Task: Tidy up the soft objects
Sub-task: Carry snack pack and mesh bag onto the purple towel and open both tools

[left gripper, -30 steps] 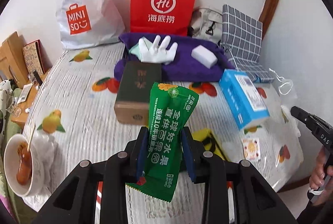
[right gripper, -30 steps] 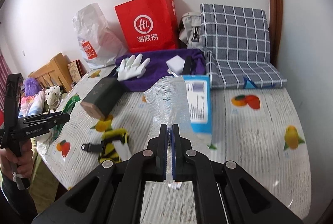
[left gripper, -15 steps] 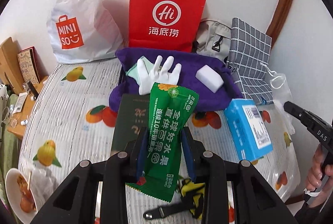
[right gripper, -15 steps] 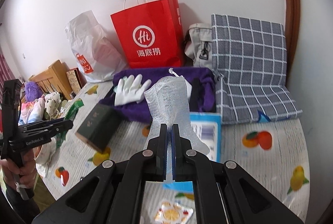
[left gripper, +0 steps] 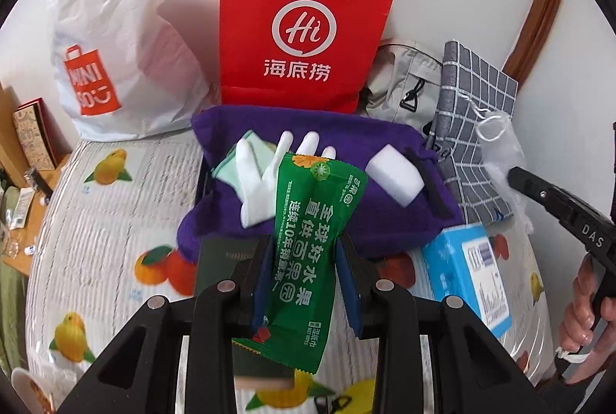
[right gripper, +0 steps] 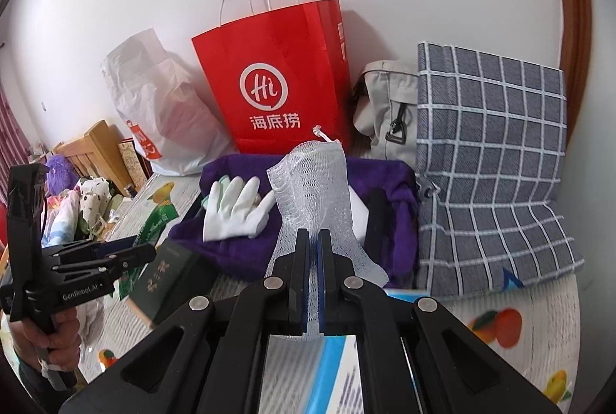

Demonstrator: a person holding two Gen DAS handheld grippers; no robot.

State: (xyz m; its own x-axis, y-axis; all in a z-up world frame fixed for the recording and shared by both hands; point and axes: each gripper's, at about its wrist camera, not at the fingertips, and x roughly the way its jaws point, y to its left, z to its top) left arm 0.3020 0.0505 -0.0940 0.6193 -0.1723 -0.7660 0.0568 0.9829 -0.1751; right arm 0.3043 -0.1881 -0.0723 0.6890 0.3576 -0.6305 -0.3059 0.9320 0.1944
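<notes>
Up close, the left hand-held gripper (left gripper: 304, 260) is clamped on a green wipes pack (left gripper: 308, 252), which stands up between its blue pads and tilts slightly right; the pack's top overlaps the white glove (left gripper: 265, 183) behind it in the left wrist view. The right hand-held gripper (right gripper: 312, 256) is pinched tight on a white mesh bag (right gripper: 315, 190), whose netting rises above the fingers with its drawstring at the top. Both packs are held in the air over the bed (left gripper: 96, 213), just in front of the purple bag (left gripper: 346, 140).

That purple bag lies open on the fruit-print cover, against the foot of the red paper bag (left gripper: 304, 29). Inside it lie the white glove with a pale green cloth (left gripper: 238, 163) under its cuff side, and a white sponge block (left gripper: 392, 179) to the right, well apart from the glove. A black strap (left gripper: 427, 186) runs along the bag's right edge.

Below the purple bag, a dark green box (right gripper: 169, 279) lies on the cover beneath the left gripper, and a blue box (left gripper: 469, 275) lies under the right one. A white Miniso bag (left gripper: 111, 40) leans on the wall left of the red bag; a grey pouch (right gripper: 389, 106) and a checked cushion (right gripper: 492, 152) sit to its right.
</notes>
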